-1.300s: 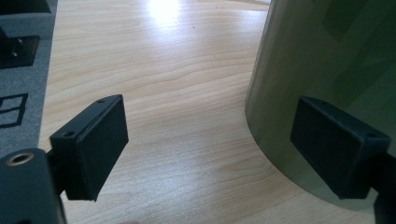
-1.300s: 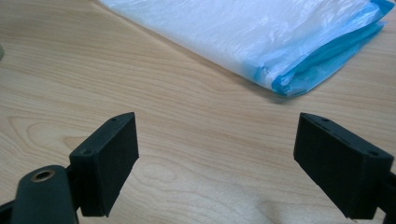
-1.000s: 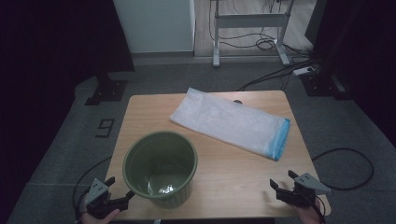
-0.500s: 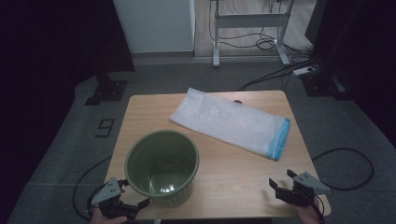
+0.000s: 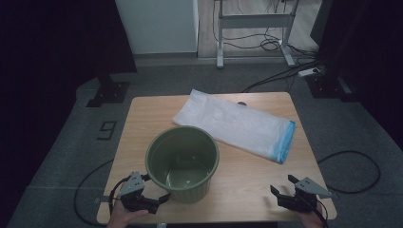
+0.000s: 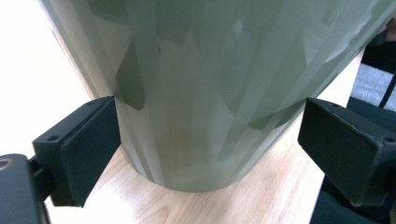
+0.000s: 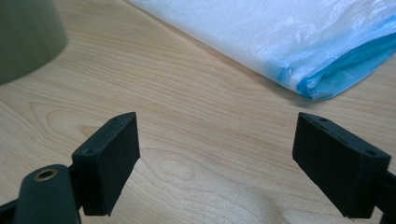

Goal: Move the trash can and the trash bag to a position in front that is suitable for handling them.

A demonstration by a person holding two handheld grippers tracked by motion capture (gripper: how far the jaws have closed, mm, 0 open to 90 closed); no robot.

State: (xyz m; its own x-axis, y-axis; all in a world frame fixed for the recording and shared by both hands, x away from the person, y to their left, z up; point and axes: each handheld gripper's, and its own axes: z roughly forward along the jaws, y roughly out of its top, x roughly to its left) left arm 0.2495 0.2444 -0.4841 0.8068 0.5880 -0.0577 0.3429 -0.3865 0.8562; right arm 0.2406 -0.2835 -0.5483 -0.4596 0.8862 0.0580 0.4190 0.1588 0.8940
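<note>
A green plastic bucket stands upright on the wooden table, near its front edge. My left gripper is at the bucket's lower left. In the left gripper view, my left gripper is open and straddles the bucket's base. One jaw is against the wall and the other stands a little off it. A folded white plastic bag with a blue edge lies behind the bucket. My right gripper rests open at the front right, its jaws over bare wood, short of the bag.
The bucket's side edges into the right gripper view at top left. A person's hands hold both grippers at the table's front edge. Cables trail on the floor on both sides. A desk frame and dark stands stand beyond the table.
My left gripper has moved right from the front left corner up to the bucket and now has its jaws around the base. The right gripper has barely moved.
</note>
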